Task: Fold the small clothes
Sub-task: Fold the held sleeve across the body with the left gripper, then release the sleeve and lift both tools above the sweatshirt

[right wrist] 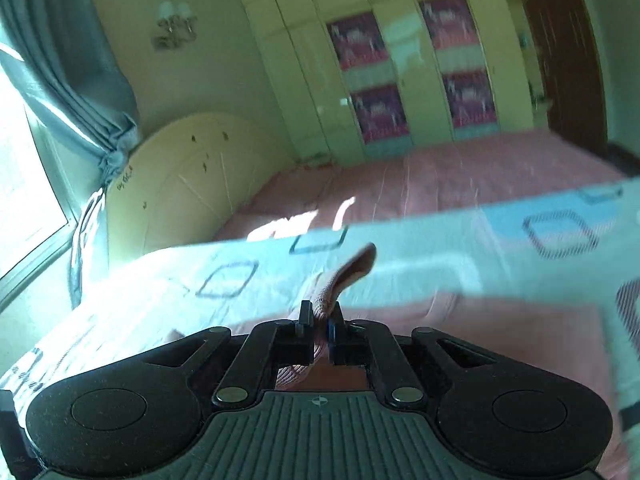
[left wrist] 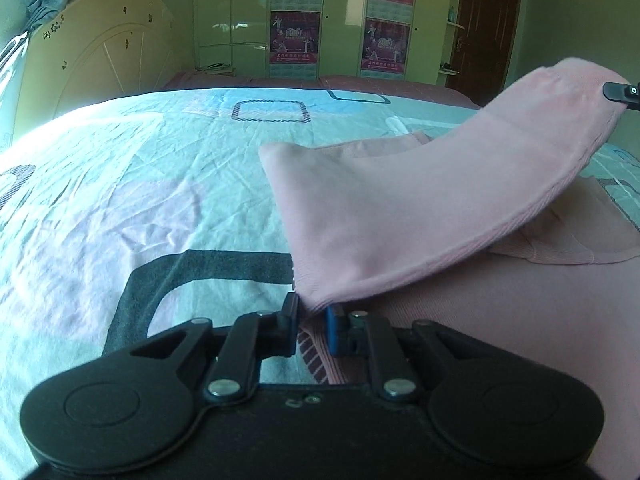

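A pink garment (left wrist: 400,208) lies on the bed, with one edge lifted off it. My left gripper (left wrist: 314,312) is shut on the near corner of the ribbed hem. My right gripper (right wrist: 322,316) is shut on another part of the same pink garment (right wrist: 344,272), held well above the bed. Its finger (left wrist: 622,92) shows at the far right of the left wrist view, pinching the raised corner. The lifted edge spans between the two grippers. The rest of the garment (left wrist: 520,312) lies flat below. The right wrist view is blurred.
The bed has a light blue sheet (left wrist: 140,184) with dark square outlines and a pink cover (right wrist: 440,176) further back. A cream headboard (left wrist: 100,52) stands at the left, wardrobes (left wrist: 336,16) with posters at the back, a dark door (left wrist: 488,20) at the right.
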`<state>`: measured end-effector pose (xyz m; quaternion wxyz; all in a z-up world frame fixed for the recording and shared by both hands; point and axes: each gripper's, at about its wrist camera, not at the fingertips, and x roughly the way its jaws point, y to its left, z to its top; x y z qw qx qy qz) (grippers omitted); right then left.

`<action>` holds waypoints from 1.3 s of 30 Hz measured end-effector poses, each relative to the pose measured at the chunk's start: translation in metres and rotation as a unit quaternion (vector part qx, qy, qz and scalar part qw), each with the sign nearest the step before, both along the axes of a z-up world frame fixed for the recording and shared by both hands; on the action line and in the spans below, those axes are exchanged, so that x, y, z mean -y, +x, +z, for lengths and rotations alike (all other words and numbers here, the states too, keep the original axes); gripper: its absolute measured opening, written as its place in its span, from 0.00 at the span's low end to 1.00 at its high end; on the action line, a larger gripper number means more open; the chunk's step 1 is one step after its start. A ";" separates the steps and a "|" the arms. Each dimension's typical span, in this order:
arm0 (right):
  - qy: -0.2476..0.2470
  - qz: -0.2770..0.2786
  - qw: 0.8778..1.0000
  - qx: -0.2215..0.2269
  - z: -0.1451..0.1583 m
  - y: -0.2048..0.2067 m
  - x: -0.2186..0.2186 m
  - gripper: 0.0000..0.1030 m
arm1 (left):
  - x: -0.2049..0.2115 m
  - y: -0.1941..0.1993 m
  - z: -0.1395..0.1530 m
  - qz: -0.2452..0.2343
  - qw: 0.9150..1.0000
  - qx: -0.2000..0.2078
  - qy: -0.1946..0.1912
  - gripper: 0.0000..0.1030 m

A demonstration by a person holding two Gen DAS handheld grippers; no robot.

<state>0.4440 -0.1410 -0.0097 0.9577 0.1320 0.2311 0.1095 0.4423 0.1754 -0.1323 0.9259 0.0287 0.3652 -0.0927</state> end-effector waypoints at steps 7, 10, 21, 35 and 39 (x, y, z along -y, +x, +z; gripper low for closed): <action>0.020 -0.039 0.986 -0.164 -0.102 -0.009 0.037 0.05 | 0.001 0.000 -0.003 0.002 1.000 -0.001 -0.002 0.12; 0.051 -0.047 0.982 -0.176 -0.111 -0.016 0.042 0.05 | 0.002 0.001 -0.003 0.002 1.000 -0.002 0.002 0.12; 0.155 -0.089 0.965 -0.192 -0.102 -0.010 0.069 0.49 | 0.007 0.005 -0.003 0.009 1.000 -0.007 0.011 0.11; -0.051 0.025 0.989 -0.139 -0.071 -0.011 -0.010 0.11 | 0.045 -0.009 0.044 -0.002 0.999 0.042 0.005 0.59; -0.091 0.054 0.982 -0.157 -0.093 -0.007 -0.039 0.11 | 0.079 0.006 0.013 -0.047 0.999 0.001 0.003 0.59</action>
